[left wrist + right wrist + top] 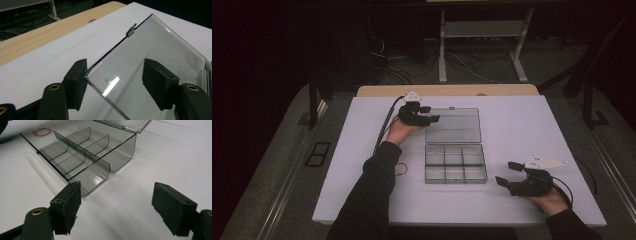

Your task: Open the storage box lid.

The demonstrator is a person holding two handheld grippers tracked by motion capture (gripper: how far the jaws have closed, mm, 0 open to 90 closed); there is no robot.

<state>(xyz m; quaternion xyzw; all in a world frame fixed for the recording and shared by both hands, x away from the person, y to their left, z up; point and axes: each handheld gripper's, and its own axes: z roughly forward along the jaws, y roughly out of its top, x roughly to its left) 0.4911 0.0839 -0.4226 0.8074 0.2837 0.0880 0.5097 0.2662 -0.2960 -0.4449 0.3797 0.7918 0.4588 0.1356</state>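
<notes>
Bench point(532, 130): white surface bare to the right of the compartment box point(455, 163), open passage there and along the near edge. Box lid point(452, 125) lies flat on the far side, blocking the centre. Left tool point(428, 114) straddles the lid's left corner, jaws apart. Right tool point(506, 173) sits near right, apart from the box. Red rubber band point(401, 169) just left of the box.

We wear dark long sleeves point(367, 195) on both forearms. Our left gripper point(428, 114) and right gripper point(507, 173) are black, each topped by a pale grey three-cornered plate point(544, 161). A black cable point(384, 125) trails toward 7 o'clock from the left one. Brass-ringed holes point(54, 87) mark the arms behind the blocky black pads point(67, 205).
</notes>
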